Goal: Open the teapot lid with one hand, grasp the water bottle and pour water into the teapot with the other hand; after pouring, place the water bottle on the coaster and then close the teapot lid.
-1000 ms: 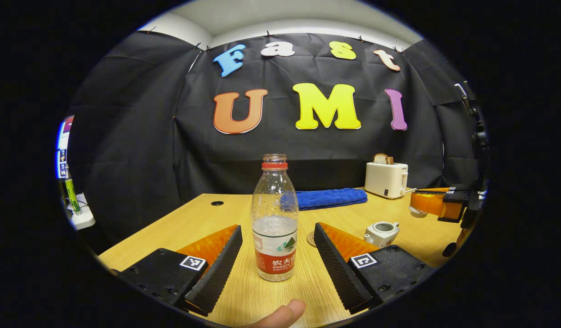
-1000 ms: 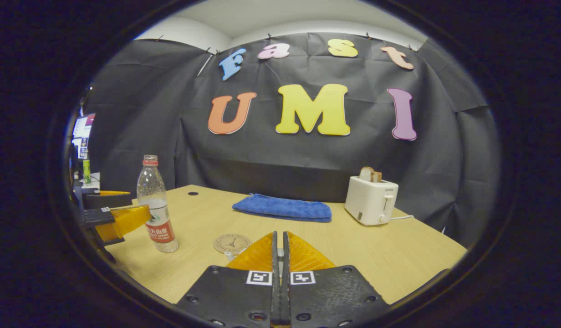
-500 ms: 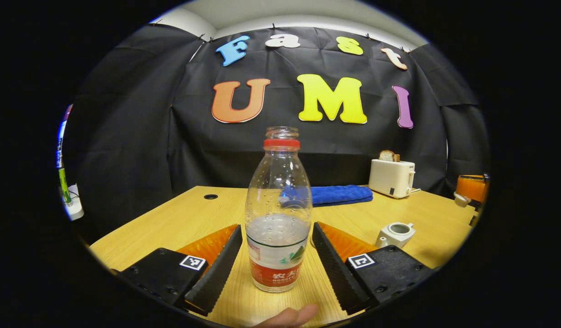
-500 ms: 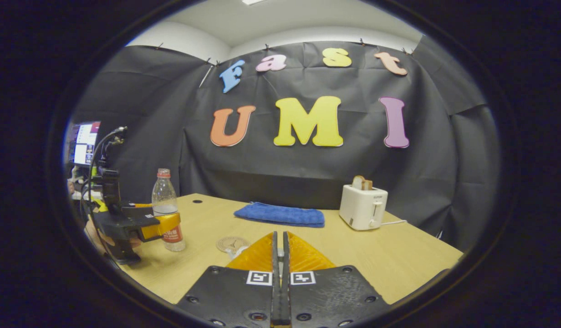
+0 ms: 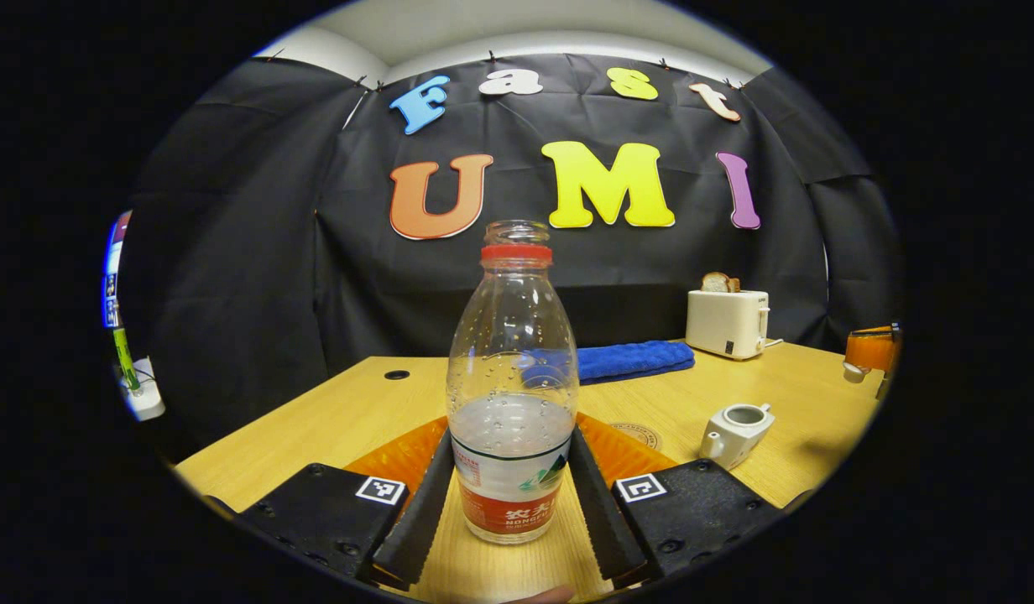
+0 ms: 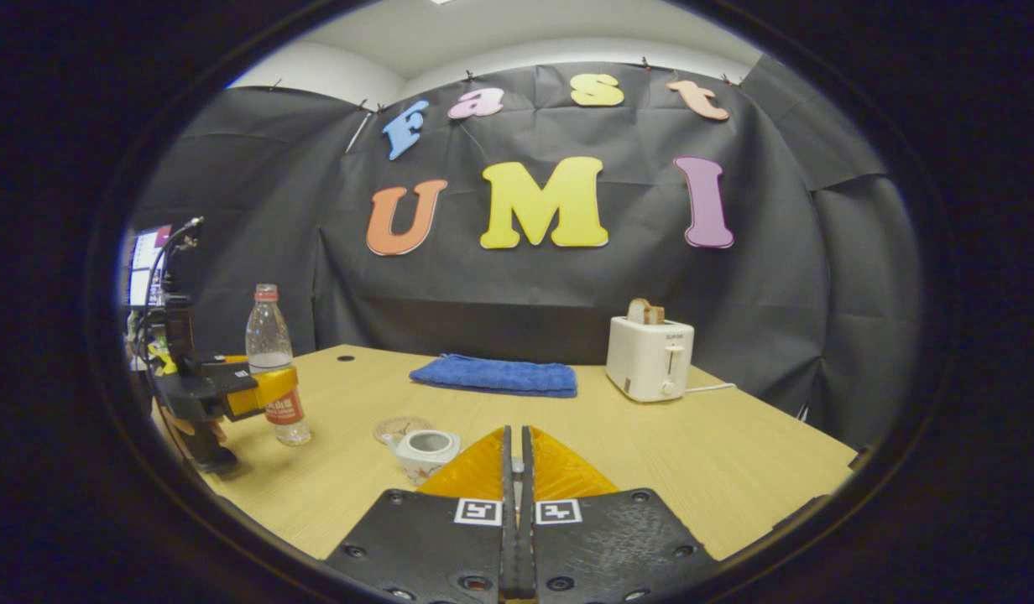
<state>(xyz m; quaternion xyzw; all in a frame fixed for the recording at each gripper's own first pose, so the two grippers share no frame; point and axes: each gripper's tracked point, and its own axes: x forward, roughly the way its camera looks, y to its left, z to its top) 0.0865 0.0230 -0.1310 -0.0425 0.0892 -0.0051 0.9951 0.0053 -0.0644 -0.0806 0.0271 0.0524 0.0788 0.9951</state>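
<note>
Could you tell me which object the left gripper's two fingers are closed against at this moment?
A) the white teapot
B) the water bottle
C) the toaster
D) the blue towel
B: in the left gripper view both fingers of the left gripper press against the labelled lower part of the upright water bottle, while the open teapot sits apart on the table to the right.

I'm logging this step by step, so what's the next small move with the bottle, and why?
Probably lift the water bottle and carry it toward the teapot. The left gripper has its jaws pressed on the bottle's sides, the bottle stands on the table, and the teapot's top is open.
</note>
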